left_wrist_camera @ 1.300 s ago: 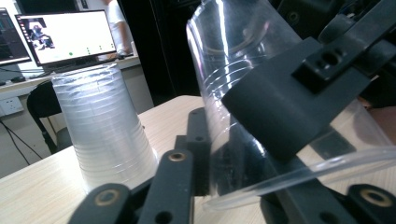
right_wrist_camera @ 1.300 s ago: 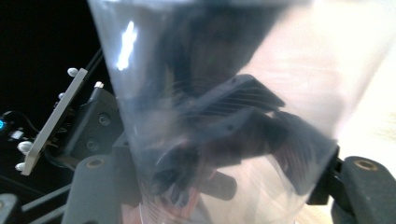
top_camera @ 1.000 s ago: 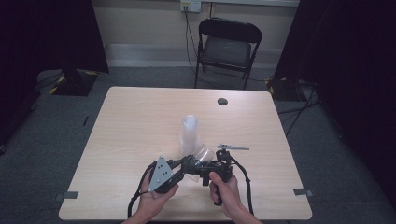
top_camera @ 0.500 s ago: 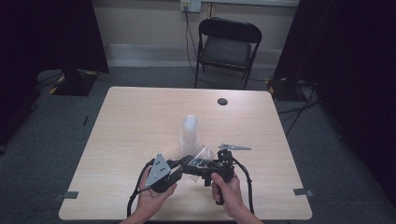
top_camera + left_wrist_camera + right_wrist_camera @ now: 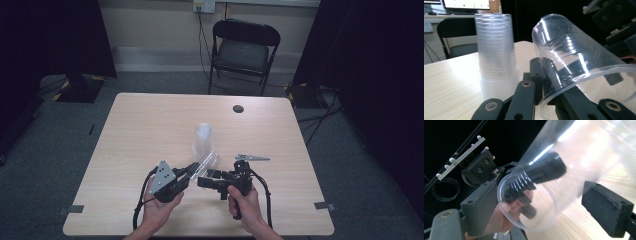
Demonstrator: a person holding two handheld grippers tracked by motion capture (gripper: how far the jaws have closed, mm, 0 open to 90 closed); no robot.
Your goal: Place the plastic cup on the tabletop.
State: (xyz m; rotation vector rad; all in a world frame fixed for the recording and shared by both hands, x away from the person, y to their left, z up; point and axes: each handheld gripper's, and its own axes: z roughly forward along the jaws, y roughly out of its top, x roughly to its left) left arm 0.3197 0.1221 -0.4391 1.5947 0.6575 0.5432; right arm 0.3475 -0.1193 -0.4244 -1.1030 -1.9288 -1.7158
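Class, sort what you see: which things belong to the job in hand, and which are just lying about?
In the job: clear cup, held at the rim by the left gripper; right gripper, open beside it; cup stack.
Lying about: small metal clip; dark round disc; folding chair.

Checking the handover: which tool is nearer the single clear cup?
Left. The left tool pinches the clear cup by its rim; the right tool stands open around the cup's base.

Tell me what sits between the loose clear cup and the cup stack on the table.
Nothing visible. The clear cup is pinched at its rim by the left tool and lies tilted just in front of the cup stack, with bare table between them. The right tool stands open around the cup's base, on the near side.
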